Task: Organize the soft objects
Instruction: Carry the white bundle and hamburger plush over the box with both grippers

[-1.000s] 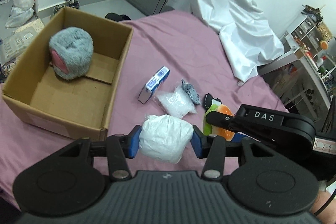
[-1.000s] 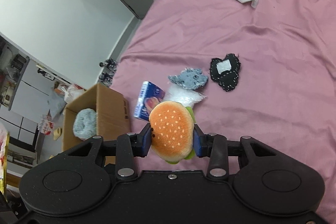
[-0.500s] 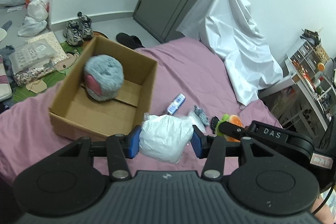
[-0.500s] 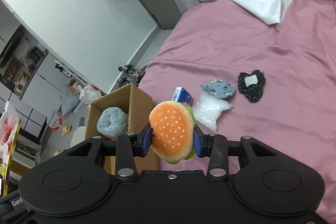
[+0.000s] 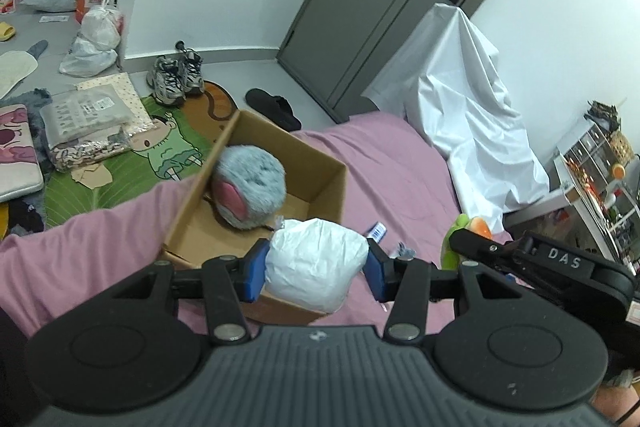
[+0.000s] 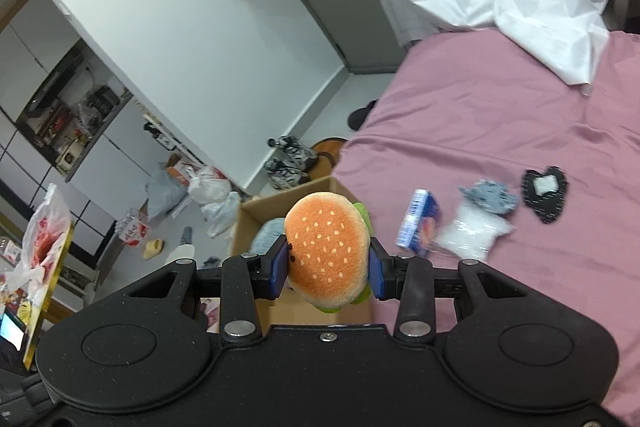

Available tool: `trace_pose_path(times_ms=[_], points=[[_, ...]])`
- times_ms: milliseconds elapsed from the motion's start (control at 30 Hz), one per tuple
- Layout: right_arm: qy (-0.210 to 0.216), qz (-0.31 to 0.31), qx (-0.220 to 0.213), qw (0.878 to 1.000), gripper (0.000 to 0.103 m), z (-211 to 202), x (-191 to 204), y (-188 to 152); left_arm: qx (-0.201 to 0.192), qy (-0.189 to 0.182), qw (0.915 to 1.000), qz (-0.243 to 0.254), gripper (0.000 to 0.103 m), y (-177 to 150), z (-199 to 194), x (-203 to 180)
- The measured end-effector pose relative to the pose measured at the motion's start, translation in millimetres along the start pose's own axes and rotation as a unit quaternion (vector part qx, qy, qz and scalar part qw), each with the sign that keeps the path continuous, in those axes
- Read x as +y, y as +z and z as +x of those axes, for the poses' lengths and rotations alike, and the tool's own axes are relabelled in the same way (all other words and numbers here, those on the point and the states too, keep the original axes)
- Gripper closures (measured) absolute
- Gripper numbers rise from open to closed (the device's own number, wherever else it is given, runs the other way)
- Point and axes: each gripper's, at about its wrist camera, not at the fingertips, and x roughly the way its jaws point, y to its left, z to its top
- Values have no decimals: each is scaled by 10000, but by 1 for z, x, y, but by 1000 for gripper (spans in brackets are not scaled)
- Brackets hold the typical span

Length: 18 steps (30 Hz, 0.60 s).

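Note:
My left gripper [image 5: 316, 269] is shut on a white crumpled soft bundle [image 5: 316, 263] and holds it in the air over the near right corner of an open cardboard box [image 5: 320, 163]. A fluffy grey-and-pink plush [image 5: 250, 191] lies inside the box. My right gripper [image 6: 328, 265] is shut on a plush hamburger [image 6: 328, 243] and holds it above the box's edge [image 6: 280, 195]. In the left wrist view the right gripper's arm [image 5: 540, 261] and the burger's edge [image 5: 466, 227] show at the right.
On the pink bedsheet [image 6: 500, 115] lie a blue packet [image 6: 418, 223], a clear plastic bag [image 6: 472, 231], a grey fabric piece [image 6: 490, 195] and a black patch [image 6: 546, 193]. A white sheet [image 5: 464, 99] is draped at the back. Shoes [image 5: 176, 77] and bags clutter the floor.
Both grippers have risen and moved left toward the box, each still holding its object. The bed items now look smaller and farther off.

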Motion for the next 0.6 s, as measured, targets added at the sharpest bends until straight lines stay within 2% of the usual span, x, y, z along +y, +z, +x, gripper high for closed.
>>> trace_pose_path(times_ms=[300, 600], points=[[252, -236, 74, 9994, 64, 18, 33, 7, -175, 116, 9997, -155, 55, 25, -3, 29], [380, -308, 216, 9986, 64, 38, 50, 5, -115, 144, 9994, -275, 55, 37, 7, 51]])
